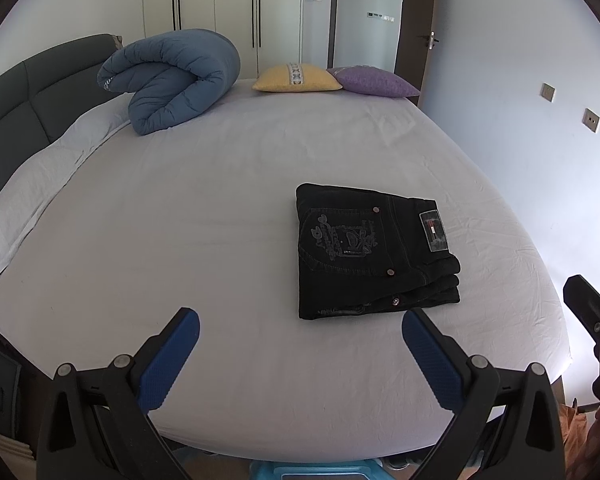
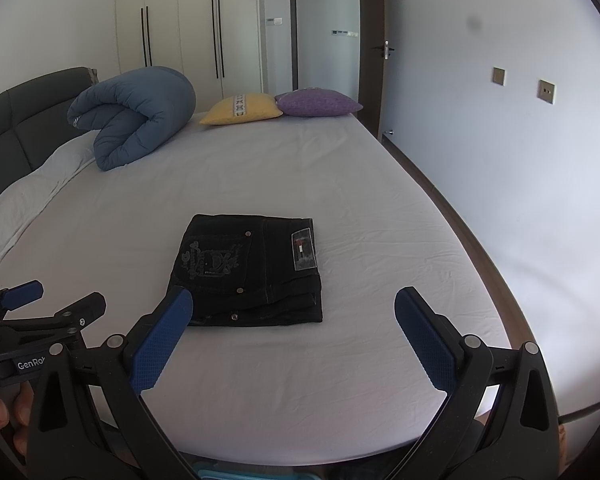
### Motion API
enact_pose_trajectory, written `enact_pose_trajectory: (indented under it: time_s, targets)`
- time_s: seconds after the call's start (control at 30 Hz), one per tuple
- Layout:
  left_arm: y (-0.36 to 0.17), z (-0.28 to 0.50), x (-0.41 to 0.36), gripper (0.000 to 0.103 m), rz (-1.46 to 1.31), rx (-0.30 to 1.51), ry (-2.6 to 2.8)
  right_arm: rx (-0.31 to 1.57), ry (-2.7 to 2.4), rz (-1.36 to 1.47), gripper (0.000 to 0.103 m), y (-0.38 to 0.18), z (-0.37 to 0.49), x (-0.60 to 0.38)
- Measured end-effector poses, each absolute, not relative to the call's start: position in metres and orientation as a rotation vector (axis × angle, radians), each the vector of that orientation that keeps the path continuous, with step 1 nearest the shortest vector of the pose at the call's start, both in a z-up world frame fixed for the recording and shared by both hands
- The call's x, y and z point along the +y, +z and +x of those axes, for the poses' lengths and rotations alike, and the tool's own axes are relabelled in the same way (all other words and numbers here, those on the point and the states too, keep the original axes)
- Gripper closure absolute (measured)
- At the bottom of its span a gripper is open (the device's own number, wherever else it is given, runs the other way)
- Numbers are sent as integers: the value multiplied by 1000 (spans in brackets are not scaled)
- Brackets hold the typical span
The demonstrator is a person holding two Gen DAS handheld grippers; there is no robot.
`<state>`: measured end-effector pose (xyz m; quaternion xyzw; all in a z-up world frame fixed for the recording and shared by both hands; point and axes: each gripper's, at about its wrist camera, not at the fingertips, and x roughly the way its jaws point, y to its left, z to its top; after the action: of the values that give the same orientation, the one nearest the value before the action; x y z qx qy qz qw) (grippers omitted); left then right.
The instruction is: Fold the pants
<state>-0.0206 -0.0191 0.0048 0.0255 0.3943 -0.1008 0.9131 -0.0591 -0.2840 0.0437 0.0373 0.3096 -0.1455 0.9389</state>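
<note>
Pants, black denim and folded into a compact rectangle [image 1: 374, 252], lay flat on the white-sheeted bed [image 1: 220, 208], back pocket with its pale embroidery facing up and a grey label patch near the waistband. And look at that: both tools were off the cloth! The left hand-held gripper [image 1: 300, 354] hung released, its two blue-padded fingers [image 1: 170, 358] spread wide with nothing between them, and the folded bundle sat just beyond and a touch to the right of it, the nearest denim corner close to the right-side pad but apart from it.

Over in the right wrist view, the same folded black denim pants [image 2: 248, 270] rested ahead and left of centre. The right hand-held gripper [image 2: 294, 342] was likewise released, jaws wide, empty. Its left blue pad overlapped the near-left corner of the bundle in the picture; whether it touched the cloth could not be told. The right pad stood well clear over bare sheet.

Far back on the bed, a rolled blue quilted duvet [image 1: 172, 80] sat by the dark grey padded headboard [image 1: 28, 100], with a yellow cushion [image 1: 296, 78] and a purple cushion [image 1: 374, 80] side by side, touching. White wardrobe doors with long black handles [image 2: 188, 28] stood behind.
</note>
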Motion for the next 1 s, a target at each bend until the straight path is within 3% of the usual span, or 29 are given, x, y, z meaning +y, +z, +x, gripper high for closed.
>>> enact_pose_trajectory:
  time_s: [1.0]
  targets:
    - [3, -20, -18, 0, 65, 808, -194, 649, -287, 79, 0, 33, -64, -286]
